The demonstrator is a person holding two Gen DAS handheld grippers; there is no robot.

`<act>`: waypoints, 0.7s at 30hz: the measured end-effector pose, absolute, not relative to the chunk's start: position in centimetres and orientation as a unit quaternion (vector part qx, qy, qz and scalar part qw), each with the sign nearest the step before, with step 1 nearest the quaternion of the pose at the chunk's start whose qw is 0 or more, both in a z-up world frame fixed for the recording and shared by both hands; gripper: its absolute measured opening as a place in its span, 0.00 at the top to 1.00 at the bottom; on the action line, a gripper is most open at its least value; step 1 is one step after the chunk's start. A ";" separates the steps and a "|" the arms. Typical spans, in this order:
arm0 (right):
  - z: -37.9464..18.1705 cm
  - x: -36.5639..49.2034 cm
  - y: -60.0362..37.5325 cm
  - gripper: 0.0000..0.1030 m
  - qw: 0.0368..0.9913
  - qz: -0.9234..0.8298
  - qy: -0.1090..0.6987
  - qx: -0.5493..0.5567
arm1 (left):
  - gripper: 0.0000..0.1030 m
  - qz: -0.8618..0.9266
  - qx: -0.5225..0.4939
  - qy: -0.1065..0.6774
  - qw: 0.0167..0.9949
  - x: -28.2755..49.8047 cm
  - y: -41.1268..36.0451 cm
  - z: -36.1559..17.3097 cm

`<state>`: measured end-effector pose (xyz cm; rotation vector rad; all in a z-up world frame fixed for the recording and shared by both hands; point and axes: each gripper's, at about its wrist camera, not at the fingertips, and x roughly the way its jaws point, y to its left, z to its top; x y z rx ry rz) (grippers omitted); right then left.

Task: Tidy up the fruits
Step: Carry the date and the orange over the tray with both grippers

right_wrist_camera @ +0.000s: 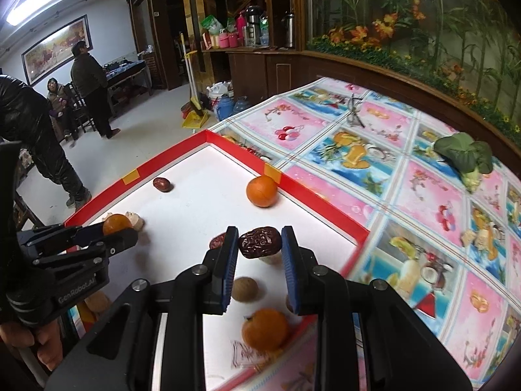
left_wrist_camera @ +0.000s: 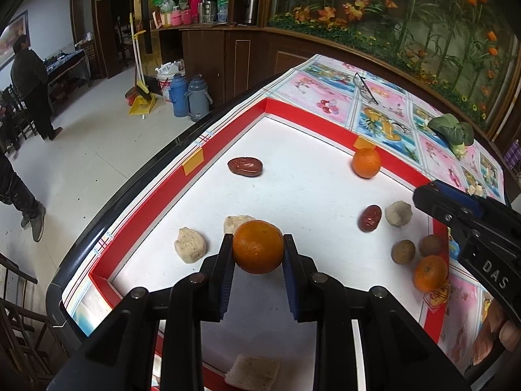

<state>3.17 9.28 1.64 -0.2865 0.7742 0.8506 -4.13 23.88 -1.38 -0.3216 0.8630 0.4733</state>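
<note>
1. Left wrist view first: blue-padded fingers (left_wrist_camera: 224,280) of the left gripper (left_wrist_camera: 258,244) up close, pinched onto a mandarin (left_wrist_camera: 258,247), one pad on each flank, fruit apparently lifted clear of the white tray (left_wrist_camera: 309,150).
2. Just past it, two pale lumpy pieces: one (left_wrist_camera: 190,244) to the left, another (left_wrist_camera: 236,223) half hidden behind the mandarin. Can't tell what they are.
3. Farther out, a loose red date (left_wrist_camera: 245,166) lying long-axis left to right near the far-left wall, and a second mandarin (left_wrist_camera: 366,162) by the far-right wall.
4. Off to the right: another date (left_wrist_camera: 370,218) touching a pale lump (left_wrist_camera: 398,213), then two walnuts (left_wrist_camera: 403,251) and a third mandarin (left_wrist_camera: 430,273) bunched at the tray's near-right edge.
5. Right wrist view: right gripper (right_wrist_camera: 260,244) clamped on a dark wrinkled date (right_wrist_camera: 260,242), long axis running straight across from pad to pad, so gripped end to end.
6. Below it, a walnut (right_wrist_camera: 244,289) and a mandarin (right_wrist_camera: 264,329), blurry, near the camera.
7. Relation that matters: near-right mandarin sits far closer to the right tongs; far-left date closer to the left. Probably a cross-over, each arm carrying its fruit toward its own kind.
</note>
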 end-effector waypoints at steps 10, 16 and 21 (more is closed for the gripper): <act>0.7 4.8 12.3 0.72 0.819 0.409 0.374 -0.145 | 0.74 0.232 -0.151 0.415 0.867 -4.0 24.6 -1.6; 0.2 5.5 13.0 0.72 0.816 0.411 0.381 -0.143 | 0.74 0.231 -0.151 0.414 0.867 -3.9 24.7 -1.6; 0.0 5.7 13.2 0.72 0.814 0.414 0.383 -0.142 | 0.74 0.226 -0.145 0.414 0.870 -3.7 24.3 -1.4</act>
